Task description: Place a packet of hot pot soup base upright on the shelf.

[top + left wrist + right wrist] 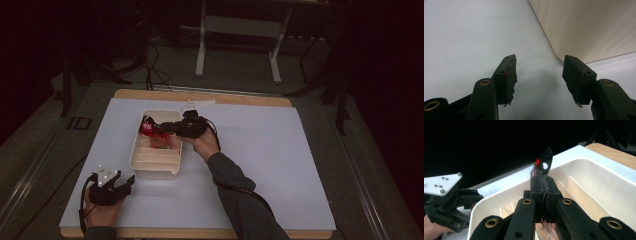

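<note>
High view shows my left gripper (pixel 131 181) nearest me on the white table (pixel 280 165), jaws apart with nothing between them, just beside the white divided tray (pixel 156 165); farther off, my right gripper (pixel 161 128) is clamped on a black-and-red packet (pixel 543 162) held above the tray's far compartments.

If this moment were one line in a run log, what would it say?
right gripper: shut on black-and-red packet, above white tray | left gripper: open, holding nothing, beside tray
</note>
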`<act>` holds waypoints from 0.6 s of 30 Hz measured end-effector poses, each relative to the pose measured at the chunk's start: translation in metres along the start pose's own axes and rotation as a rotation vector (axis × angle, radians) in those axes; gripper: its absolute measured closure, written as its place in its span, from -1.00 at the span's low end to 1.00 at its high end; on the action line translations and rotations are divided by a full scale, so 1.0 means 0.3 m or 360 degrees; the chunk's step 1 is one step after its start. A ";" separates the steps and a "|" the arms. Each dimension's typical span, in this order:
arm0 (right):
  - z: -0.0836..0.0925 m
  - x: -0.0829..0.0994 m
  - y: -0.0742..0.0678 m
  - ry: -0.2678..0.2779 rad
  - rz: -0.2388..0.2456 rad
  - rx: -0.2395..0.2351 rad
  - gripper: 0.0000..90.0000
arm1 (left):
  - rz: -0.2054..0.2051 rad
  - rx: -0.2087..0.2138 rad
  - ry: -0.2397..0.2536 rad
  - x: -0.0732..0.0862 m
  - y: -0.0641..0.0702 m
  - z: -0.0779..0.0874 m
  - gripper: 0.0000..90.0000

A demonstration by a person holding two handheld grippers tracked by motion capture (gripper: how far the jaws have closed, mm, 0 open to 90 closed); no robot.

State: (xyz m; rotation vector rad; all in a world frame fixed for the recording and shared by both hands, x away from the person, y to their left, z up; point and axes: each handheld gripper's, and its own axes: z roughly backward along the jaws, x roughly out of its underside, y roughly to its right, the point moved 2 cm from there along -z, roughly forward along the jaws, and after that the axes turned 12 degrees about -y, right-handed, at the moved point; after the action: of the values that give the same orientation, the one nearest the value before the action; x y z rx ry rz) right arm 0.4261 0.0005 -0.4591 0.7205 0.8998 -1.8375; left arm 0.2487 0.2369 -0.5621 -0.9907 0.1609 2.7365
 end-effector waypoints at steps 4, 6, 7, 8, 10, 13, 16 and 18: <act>0.004 0.015 0.005 -0.0019 0.0001 0.0011 0.96 | 0.0001 -0.0001 -0.0002 0.000 -0.001 0.000 -0.01; 0.006 0.019 0.003 -0.0038 0.0015 0.0025 0.96 | -0.0001 -0.0003 -0.0003 0.000 -0.001 0.000 -0.01; 0.007 0.021 0.003 -0.0045 0.0024 0.0034 0.95 | -0.0001 -0.0003 -0.0003 0.000 -0.001 0.000 -0.01; 0.009 0.024 0.003 -0.0054 0.0032 0.0044 0.95 | -0.0001 -0.0003 -0.0003 0.000 -0.001 0.000 -0.01; 0.010 0.028 0.003 -0.0063 0.0035 0.0053 0.95 | -0.0003 -0.0003 -0.0004 0.000 0.000 0.000 -0.01; 0.006 0.048 0.006 -0.0106 0.0053 0.0108 0.95 | -0.0002 -0.0002 -0.0010 -0.001 -0.001 -0.001 -0.01; 0.001 0.059 0.007 -0.0138 0.0069 0.0139 0.95 | 0.0001 -0.0004 -0.0012 -0.001 -0.001 -0.002 -0.01; 0.001 0.065 0.011 -0.0144 0.0062 0.0134 0.94 | 0.0005 -0.0006 -0.0013 -0.002 -0.001 -0.003 -0.01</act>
State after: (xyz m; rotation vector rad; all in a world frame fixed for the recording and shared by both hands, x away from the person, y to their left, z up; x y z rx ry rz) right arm 0.4215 -0.0102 -0.4749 0.6963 0.7489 -1.8671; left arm 0.2498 0.2370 -0.5624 -0.9806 0.1563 2.7444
